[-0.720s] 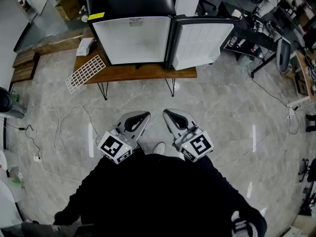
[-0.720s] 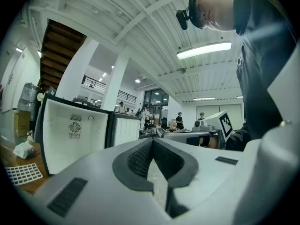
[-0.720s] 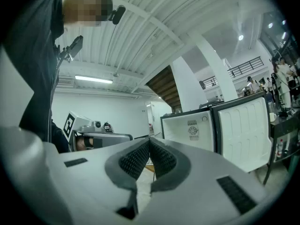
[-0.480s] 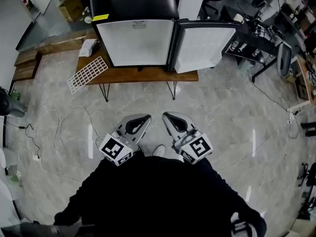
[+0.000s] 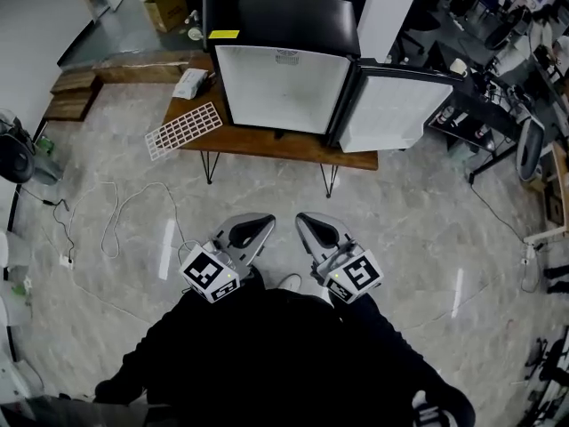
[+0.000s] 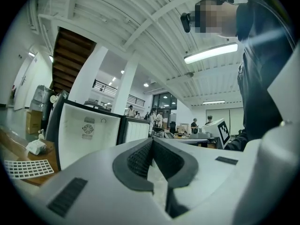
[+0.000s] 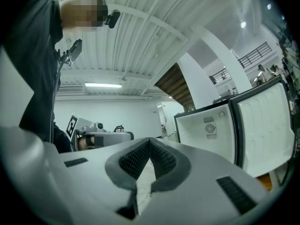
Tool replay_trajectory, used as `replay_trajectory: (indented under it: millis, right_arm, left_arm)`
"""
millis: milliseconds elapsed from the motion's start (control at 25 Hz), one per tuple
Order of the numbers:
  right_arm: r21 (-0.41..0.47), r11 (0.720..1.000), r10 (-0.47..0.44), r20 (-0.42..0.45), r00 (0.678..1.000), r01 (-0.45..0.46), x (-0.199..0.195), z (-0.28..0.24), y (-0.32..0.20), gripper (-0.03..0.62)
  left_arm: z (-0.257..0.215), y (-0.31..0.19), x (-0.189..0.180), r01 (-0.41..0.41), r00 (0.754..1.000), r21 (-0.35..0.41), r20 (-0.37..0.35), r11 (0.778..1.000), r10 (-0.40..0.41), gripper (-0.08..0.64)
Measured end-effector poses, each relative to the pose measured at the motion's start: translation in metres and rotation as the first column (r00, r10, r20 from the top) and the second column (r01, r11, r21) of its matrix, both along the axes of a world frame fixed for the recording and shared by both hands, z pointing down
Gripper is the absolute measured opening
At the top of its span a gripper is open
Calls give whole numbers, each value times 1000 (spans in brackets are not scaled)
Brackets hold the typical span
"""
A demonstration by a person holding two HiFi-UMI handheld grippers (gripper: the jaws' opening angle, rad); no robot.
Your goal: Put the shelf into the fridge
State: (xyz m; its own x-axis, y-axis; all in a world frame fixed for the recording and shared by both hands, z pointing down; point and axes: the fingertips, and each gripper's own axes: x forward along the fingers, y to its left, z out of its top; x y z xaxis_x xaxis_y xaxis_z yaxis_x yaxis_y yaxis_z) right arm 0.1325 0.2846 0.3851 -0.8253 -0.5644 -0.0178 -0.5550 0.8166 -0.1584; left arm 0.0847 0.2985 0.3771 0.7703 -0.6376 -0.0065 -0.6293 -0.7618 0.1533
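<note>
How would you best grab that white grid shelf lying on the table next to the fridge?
The white grid shelf lies flat, but its near corner seems to jut past the end of the wooden table, away from the fridge. Take that thin overhanging edge, coming in level from that end, one jaw above and one below.

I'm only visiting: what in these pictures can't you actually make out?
- Inside of the fridge: in the head view it is too small to tell whether the walls have ledges for the shelf.
- White thing on the table: in the head view it is too small to name.
- Shelf's full outline: in the left gripper view it is cut off by the picture's dark rim and the left gripper body.
</note>
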Motion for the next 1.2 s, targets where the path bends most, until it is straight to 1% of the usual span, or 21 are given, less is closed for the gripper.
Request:
replay_trajectory:
  millis: [80,120,240,320,440,680,840,1000,1080,1200]
  right_arm:
    - [12,999,-46,-11,999,46,-13,2,2,6]
    - [3,997,-74,-8,997,74,-21,3,3,6]
    - [-31,987,-160,29,987,161,-42,4,4,5]
    - [-21,980,-195,45,980,196,-53,1,3,5]
    - [-6,977,-214,65,975,215,-66,-5,2,5]
    - [-7,967,-254,20,967,255,-91,1,-5,5]
    - [-41,960,-276,41,960,277,-111,10,-16,6]
    - [-55,955,-288,45,957,290,-146,17,-34,6]
    - [-47,954,-293,45,955,295,-169,16,-44,6]
    - [-47,946,-321,31,947,322,-209,16,-58,6]
  left_arm:
    - [1,1,-9,25,1000,-2,7,1000,-25,6]
    - [2,1,-12,37,999,-4,12,999,-37,6]
    - [6,-1,-23,72,997,-7,23,997,-72,6]
    - [7,-3,-31,97,995,-4,27,995,-97,6]
    - [11,-3,-45,140,990,-8,30,990,-139,6]
    - [17,-10,-75,226,974,-26,36,974,-225,6]
    - [23,-18,-97,262,965,-38,34,964,-261,6]
    - [27,-34,-134,288,958,-49,18,956,-287,6]
    - [30,-40,-158,303,953,-61,8,951,-303,6]
    - [35,-54,-200,338,941,-70,7,938,-339,6]
